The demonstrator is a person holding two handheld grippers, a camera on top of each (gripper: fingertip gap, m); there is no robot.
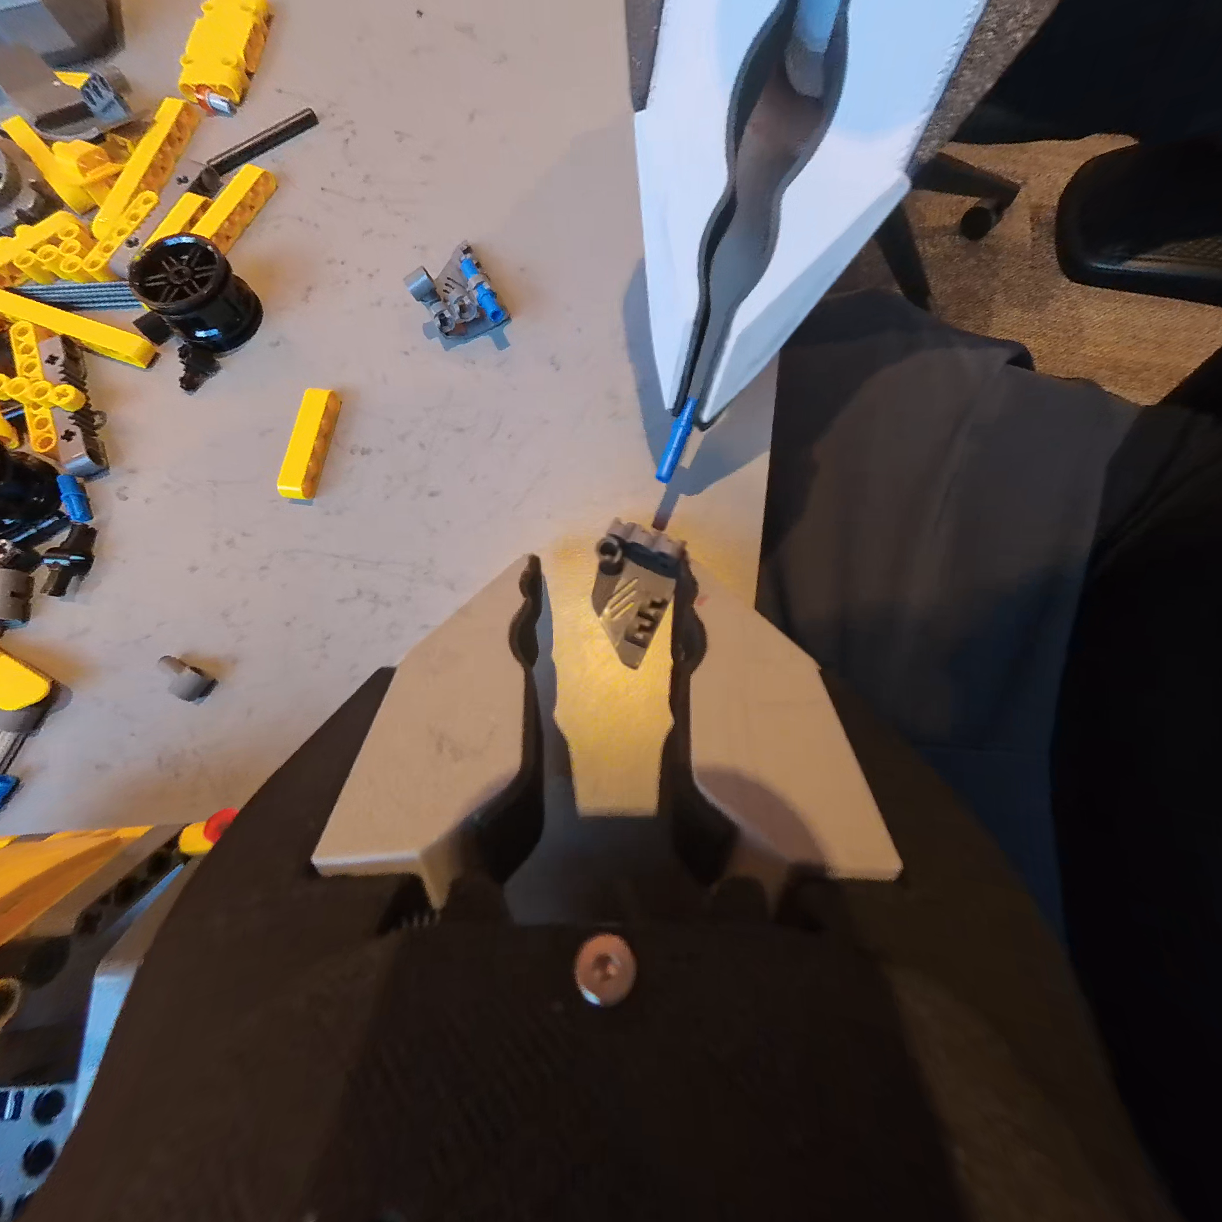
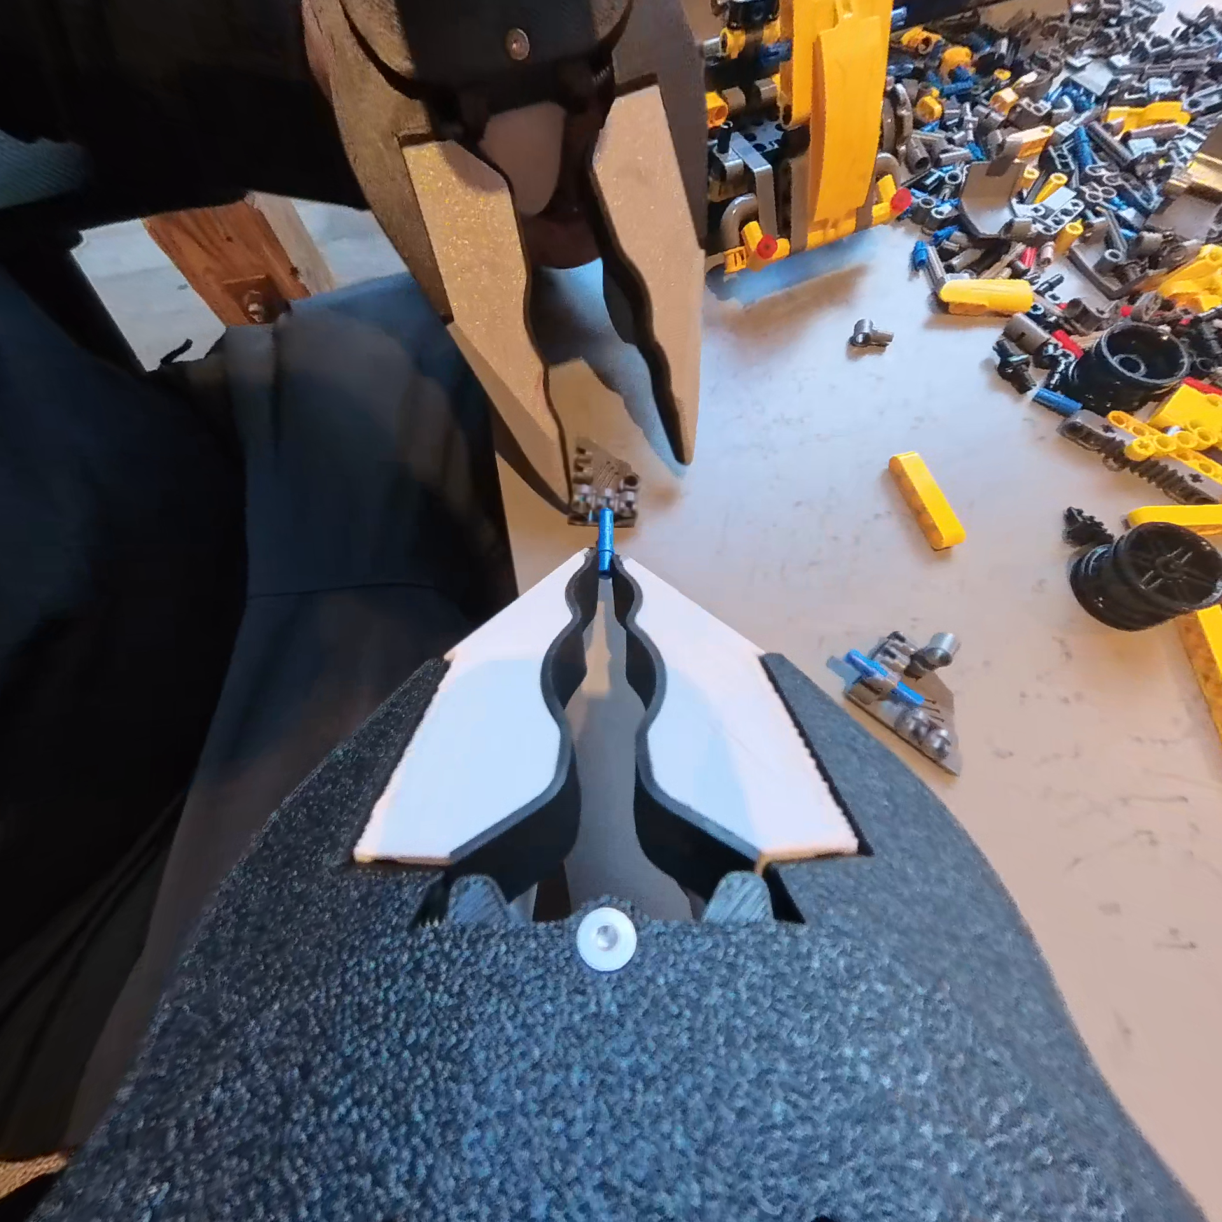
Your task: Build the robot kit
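Note:
My left gripper (image 1: pixel 605 572) is open on the pale table (image 1: pixel 430 595), close to its edge. A small dark grey panel piece (image 1: pixel 635 602) lies flat between its fingers, against the right-hand one. My right gripper (image 2: pixel 605 562) has white fingers and is shut on a short blue pin (image 2: pixel 605 542). The pin sticks out of the tips and points at the holed edge of the grey piece (image 2: pixel 605 486); I cannot tell whether they touch. In the left wrist view the right gripper (image 1: pixel 688 410) comes down from above with the pin (image 1: pixel 676 440).
A second grey panel with blue pins (image 1: pixel 459 297) (image 2: pixel 906 701), a yellow beam (image 1: pixel 309 442) (image 2: pixel 926 499) and a black wheel (image 1: pixel 192 291) lie nearby. Heaps of loose parts and a yellow model (image 2: pixel 826 119) fill the far side. A person's dark-clothed legs (image 1: pixel 926 529) are beside the table edge. The gap from one gripper's tips to the other's is roughly 5 centimeters. Left tips and right tips are each some 15 centimeters from the black wheel (image 1: pixel 192 291). It is also in sight in the right wrist view (image 2: pixel 1139 553).

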